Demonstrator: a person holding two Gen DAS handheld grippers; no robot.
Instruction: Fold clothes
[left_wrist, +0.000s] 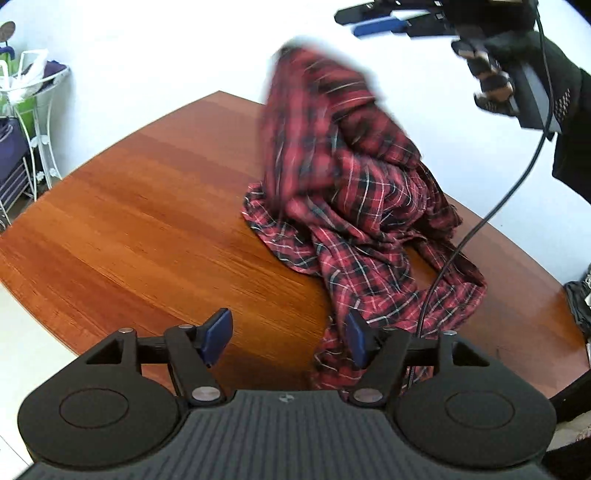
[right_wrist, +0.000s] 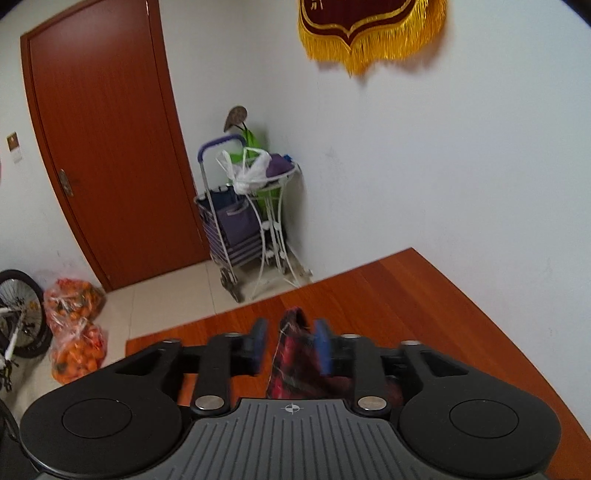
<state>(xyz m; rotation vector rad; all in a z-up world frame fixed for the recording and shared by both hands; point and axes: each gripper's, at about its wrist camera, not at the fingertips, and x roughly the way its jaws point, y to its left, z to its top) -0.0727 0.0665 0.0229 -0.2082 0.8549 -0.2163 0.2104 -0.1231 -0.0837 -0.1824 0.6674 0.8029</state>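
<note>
Plaid shirt (left_wrist: 354, 206) heaped on wooden table (left_wrist: 140, 221), white wall (right_wrist: 443, 166) behind

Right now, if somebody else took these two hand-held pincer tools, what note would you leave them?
Left gripper: open, nothing between its blue pads, above the near edge of the reddish wooden table.
Right gripper: jaws apart; a bit of the red and black plaid shirt stands between them, against one pad, not clamped as far as I can tell.
Shirt: a crumpled heap on the table, top blurred, one part trailing over the near edge.
Done: no fold visible.
Left: spread the shirt flat, then fold it. Mind the black cable hanging across the cloth.
</note>
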